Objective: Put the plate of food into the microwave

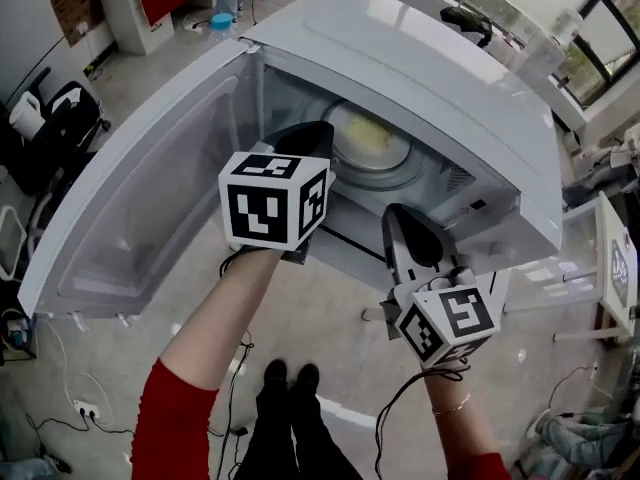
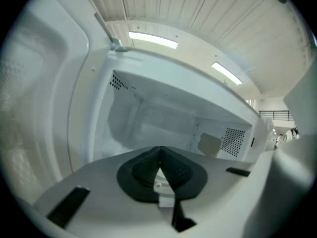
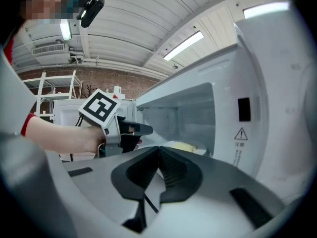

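We found the plate of food [image 1: 368, 142] already resting inside the microwave [image 1: 440, 78], whose door [image 1: 140, 218] stood open, the left tongs [image 2: 159, 163] and right tongs [image 3: 159, 166] both closed and empty, so that, in our judgement, only withdrawal remained.

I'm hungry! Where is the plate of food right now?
In the head view, the plate of food sits inside the open microwave, just past the left tool.

The microwave [image 1: 430, 78] is white. The food [image 1: 365, 133] is yellow, on a white plate [image 1: 398, 160]. The marker cubes [image 1: 272, 200] have black-and-white squares. The sleeve [image 1: 175, 418] is red.
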`<state>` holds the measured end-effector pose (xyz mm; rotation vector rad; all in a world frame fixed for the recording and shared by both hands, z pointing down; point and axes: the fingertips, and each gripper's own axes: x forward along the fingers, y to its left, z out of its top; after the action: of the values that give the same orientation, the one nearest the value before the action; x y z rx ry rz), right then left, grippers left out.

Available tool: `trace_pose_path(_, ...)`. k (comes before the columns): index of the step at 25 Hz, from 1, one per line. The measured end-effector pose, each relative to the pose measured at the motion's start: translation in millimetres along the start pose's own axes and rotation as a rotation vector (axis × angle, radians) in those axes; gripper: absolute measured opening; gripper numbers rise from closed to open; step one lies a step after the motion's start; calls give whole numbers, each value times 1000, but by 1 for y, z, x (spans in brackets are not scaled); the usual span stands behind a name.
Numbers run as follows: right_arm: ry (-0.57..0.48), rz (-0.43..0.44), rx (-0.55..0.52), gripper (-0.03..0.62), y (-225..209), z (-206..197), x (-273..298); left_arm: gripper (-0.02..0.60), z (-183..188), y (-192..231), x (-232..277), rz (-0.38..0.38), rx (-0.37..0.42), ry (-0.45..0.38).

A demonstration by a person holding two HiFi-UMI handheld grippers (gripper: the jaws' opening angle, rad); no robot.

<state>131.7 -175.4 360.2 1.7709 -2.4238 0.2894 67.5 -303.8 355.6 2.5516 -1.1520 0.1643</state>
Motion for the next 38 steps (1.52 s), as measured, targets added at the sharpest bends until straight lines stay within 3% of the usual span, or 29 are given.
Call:
trace_pose_path(6,-16,38,59,15,15,12,-38,8,-4,-32,-58,-109,16,-34)
trace_pose_path(14,-65,44,163,15,34,26,-116,8,16,-101,-141,-235,191,-64)
trace_pose_path(19,-97,24,145,15,46,35,-151,8,12,-132,-170,-304,106,-58)
trace_pose_path(22,-112,25,146,15,50,37,-167,8,5,-143,-184,-314,91,-54)
trace_pose_path(31,-120,16,104,14,51,34,-211,8,-13,-174,-221,-315,179,-44)
trace_pose_path(38,-139,-2,114,15,52,21,-238,8,-26,-178,-255,-273,195,-56)
